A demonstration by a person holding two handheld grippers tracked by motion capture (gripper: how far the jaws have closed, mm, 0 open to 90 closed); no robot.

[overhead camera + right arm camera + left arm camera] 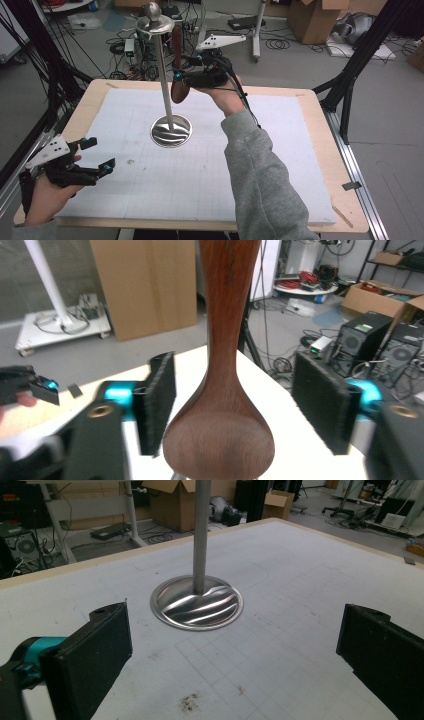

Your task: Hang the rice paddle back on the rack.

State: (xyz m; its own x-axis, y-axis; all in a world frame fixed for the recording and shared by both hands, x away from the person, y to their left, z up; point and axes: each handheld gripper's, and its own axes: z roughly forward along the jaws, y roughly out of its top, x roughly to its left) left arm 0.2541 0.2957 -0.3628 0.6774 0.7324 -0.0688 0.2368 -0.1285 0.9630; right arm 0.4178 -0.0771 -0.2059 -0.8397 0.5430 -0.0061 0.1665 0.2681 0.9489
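The left tongs (97,155) rest low with jaws wide apart, and the right tongs (176,76) are held up high, jaws apart.

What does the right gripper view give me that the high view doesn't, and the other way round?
Right gripper view: the dark brown wooden spoon hangs bowl-down between the right gripper's open black pads, a clear gap on each side, so the pads are not pressing it.

High view: the tall steel stand with its round mirrored base on the white gridded mat, its top disc where the spoon's handle reaches, and the grey-sleeved forearm.

Both: the spoon, the right gripper, the left gripper with jaws apart, and the cluttered floor behind the table.
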